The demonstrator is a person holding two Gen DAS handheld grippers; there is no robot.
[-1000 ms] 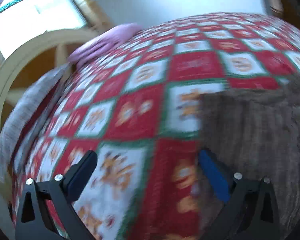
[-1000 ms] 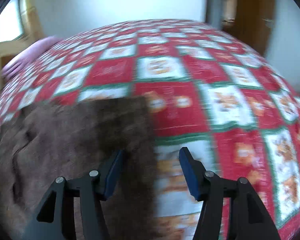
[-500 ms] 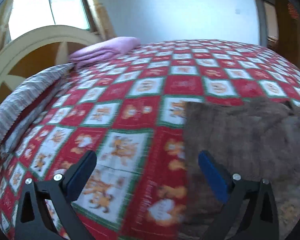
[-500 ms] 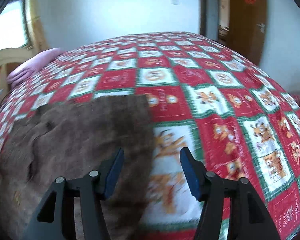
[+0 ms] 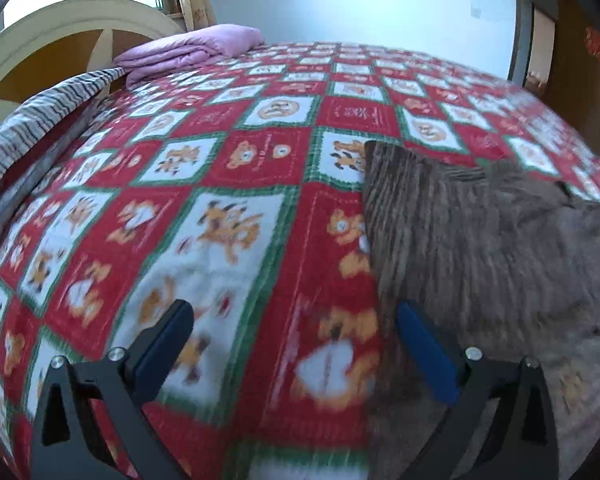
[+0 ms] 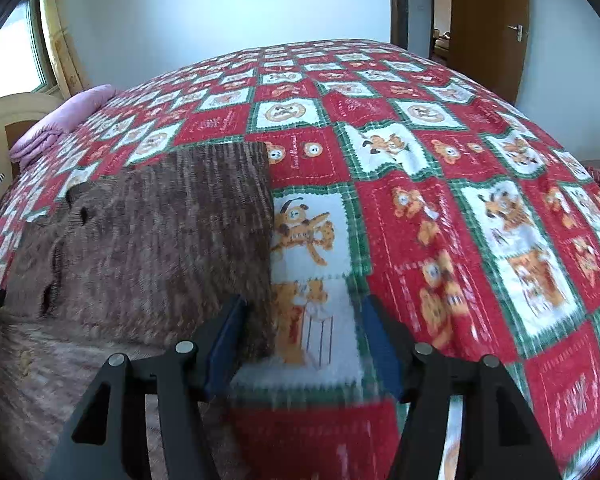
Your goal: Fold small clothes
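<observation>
A brown knitted garment (image 5: 480, 248) lies flat on the red, white and green patterned bedspread (image 5: 228, 208). In the left wrist view it fills the right side; my left gripper (image 5: 296, 344) is open and empty, its right finger over the garment's left edge. In the right wrist view the garment (image 6: 156, 240) fills the left side. My right gripper (image 6: 304, 344) is open and empty, its left finger over the garment's right edge.
A folded purple blanket (image 5: 192, 50) lies at the far left of the bed by a cream headboard (image 5: 60, 28). A striped grey cloth (image 5: 32, 120) hangs at the left edge. A brown door (image 6: 488, 20) stands beyond the bed.
Both grippers have drawn back and up from the garment, so more of the bed and room shows. Both stay open.
</observation>
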